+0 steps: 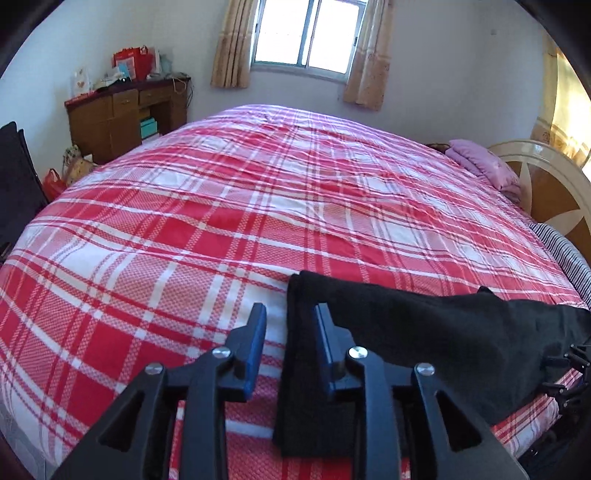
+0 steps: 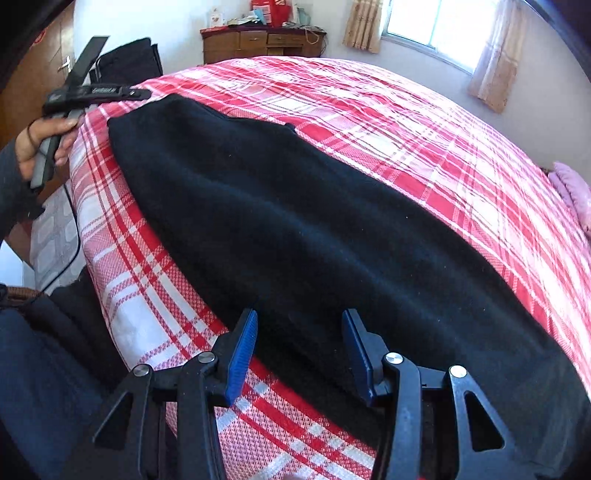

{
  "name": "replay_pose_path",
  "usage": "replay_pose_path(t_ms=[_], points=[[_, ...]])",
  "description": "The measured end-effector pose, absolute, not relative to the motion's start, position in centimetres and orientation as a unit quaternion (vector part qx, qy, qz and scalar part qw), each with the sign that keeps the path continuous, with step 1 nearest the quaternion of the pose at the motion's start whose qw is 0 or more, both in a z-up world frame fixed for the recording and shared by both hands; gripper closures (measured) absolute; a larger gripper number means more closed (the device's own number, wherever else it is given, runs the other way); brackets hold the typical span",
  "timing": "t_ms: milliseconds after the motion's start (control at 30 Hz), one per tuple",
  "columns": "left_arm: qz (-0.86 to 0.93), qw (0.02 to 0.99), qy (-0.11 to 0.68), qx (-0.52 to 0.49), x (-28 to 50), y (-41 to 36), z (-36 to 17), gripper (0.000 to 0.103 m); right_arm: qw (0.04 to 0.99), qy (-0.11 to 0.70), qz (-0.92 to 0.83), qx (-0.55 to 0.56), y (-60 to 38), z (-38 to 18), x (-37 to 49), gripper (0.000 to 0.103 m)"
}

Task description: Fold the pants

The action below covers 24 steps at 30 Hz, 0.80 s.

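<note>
Plaid bed (image 2: pixel 369 122) | black pants (image 2: pixel 295 229) lengthwise along near edge | flat

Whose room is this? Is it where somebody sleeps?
Yes, most likely a bedroom in someone's home. A big bed with a red checked cover fills it, a purple pillow lies by the headboard, and a wooden desk stands near the curtained window.

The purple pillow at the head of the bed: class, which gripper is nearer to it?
Right. The right gripper hovers over the black pants at their end toward the purple pillow; the left gripper is at their far end.
</note>
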State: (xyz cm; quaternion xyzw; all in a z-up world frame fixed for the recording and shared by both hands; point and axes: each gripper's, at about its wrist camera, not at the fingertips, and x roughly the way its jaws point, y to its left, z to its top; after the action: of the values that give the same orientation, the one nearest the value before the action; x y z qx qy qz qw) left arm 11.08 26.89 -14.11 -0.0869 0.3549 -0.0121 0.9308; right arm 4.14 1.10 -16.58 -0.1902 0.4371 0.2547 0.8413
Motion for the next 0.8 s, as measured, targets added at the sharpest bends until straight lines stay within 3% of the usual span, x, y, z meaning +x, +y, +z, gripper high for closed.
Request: replay_pose_path(t_ms=[33,133,300,467,533,567,800], points=[[-0.013,0.931,0.354,-0.087,11.1,26.7,-14.1,0.071,0.843,0.435,0.254,-0.186,1.0,-16.5,4.3,0.065],[-0.004,0.928,0.368,-0.064,11.8,25.4,-14.8,0.058,0.841,0.439,0.259,-0.182,1.0,-16.4,4.1,0.074],[0.000,0.922,0.374,-0.095,12.3,26.2,-17.0,0.055,0.834,0.441,0.265,-0.201,1.1,-16.6,2.8,0.083],[-0.005,0.925,0.368,-0.091,12.4,26.1,-17.0,0.052,0.844,0.422,0.252,-0.215,1.1,-16.8,2.9,0.083],[-0.006,0.926,0.366,-0.095,12.5,26.2,-17.1,0.052,0.847,0.417,0.249,-0.217,1.5,-16.7,3.2,0.096],[-0.007,0.926,0.365,-0.097,12.5,26.3,-17.1,0.051,0.848,0.414,0.251,-0.217,1.7,-16.4,3.1,0.098],[-0.009,0.927,0.362,-0.099,12.5,26.3,-17.2,0.051,0.841,0.417,0.277,-0.204,1.2,-15.5,1.7,0.099]])
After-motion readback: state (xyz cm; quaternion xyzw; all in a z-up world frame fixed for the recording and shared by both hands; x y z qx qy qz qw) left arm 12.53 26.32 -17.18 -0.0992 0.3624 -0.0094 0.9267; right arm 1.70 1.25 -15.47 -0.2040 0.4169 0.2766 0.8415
